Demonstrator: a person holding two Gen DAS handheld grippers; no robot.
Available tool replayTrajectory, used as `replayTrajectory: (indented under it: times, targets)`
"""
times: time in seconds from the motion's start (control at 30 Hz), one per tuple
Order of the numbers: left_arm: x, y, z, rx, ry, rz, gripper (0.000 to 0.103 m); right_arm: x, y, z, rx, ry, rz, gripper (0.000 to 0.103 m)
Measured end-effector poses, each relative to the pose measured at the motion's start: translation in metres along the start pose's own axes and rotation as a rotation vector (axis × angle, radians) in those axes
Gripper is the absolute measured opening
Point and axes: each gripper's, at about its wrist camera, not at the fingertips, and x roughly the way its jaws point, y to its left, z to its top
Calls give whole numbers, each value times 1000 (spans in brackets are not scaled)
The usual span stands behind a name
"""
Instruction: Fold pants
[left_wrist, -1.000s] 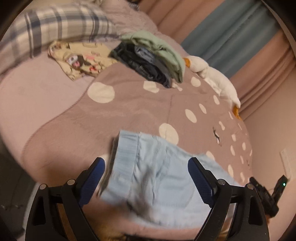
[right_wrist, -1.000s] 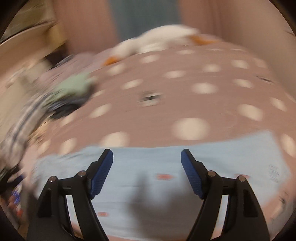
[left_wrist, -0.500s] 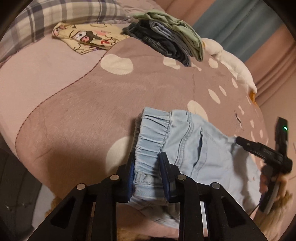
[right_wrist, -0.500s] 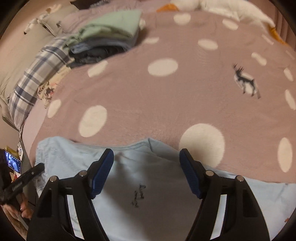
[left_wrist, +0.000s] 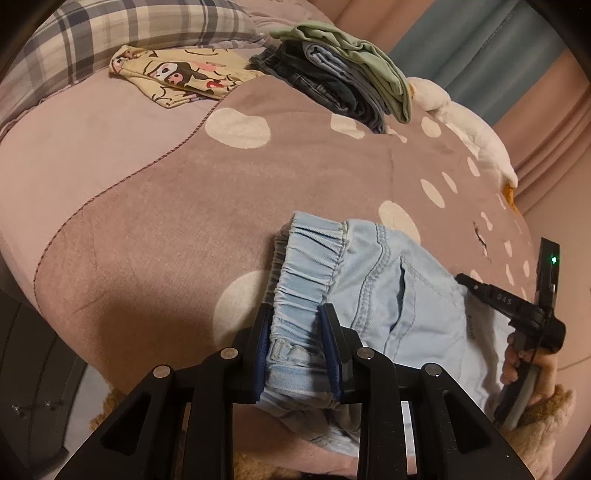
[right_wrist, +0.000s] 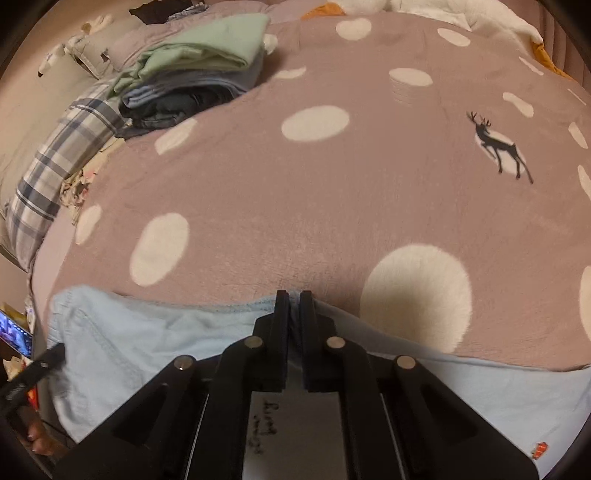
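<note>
Light blue denim pants (left_wrist: 388, 295) lie on a mauve blanket with white dots (left_wrist: 258, 206), near its front edge. My left gripper (left_wrist: 297, 328) is shut on the gathered elastic waistband (left_wrist: 310, 266). My right gripper (right_wrist: 293, 306) is shut on the far edge of the pants (right_wrist: 147, 332), about midway along them. The right gripper also shows in the left wrist view (left_wrist: 517, 306), at the right side of the pants.
A stack of folded clothes (left_wrist: 343, 77), green on top, sits at the back of the bed; it also shows in the right wrist view (right_wrist: 195, 77). A cartoon-print cloth (left_wrist: 177, 77), a plaid pillow (left_wrist: 122, 33) and a white plush toy (left_wrist: 469, 125) lie around it.
Both grippers were open a second ago. The left closed on the waistband half a second ago; the right has now closed on the pants' far edge.
</note>
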Motion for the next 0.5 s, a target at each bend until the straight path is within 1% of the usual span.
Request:
replayTrajectory:
  times: [0.1, 0.17, 0.2, 0.23, 0.27, 0.3, 0.33, 0.4, 0.43, 0.5]
  targets:
    - [0, -3, 0, 4, -3, 18, 30, -1, -3, 1, 8, -4, 6, 5]
    - [-2, -4, -1, 9, 0, 26, 31, -3, -1, 1, -11, -14, 0, 6]
    - [-3, -4, -2, 12, -1, 29, 30, -6, 0, 0, -16, -19, -8, 13]
    - [-4, -4, -4, 15, -2, 36, 30, -11, 0, 0, -20, -28, -40, 21]
    - [-7, -5, -6, 20, -7, 46, 30, -12, 2, 1, -23, -33, -61, 27]
    - [-9, -4, -8, 8, -10, 46, 30, -16, 3, 2, -24, -42, -83, 37]
    - [-12, -3, -9, -1, -10, 40, 29, -24, 2, 1, -25, -59, -89, 41]
    - [-17, -2, -11, 0, -12, 35, 29, -39, -1, 0, -24, -89, -65, 42]
    - [-18, -2, -11, -4, -9, 35, 29, -45, -3, -1, -22, -94, -51, 46]
    - [-20, -2, -11, -3, -6, 34, 28, -53, -5, -3, -23, -92, -39, 51]
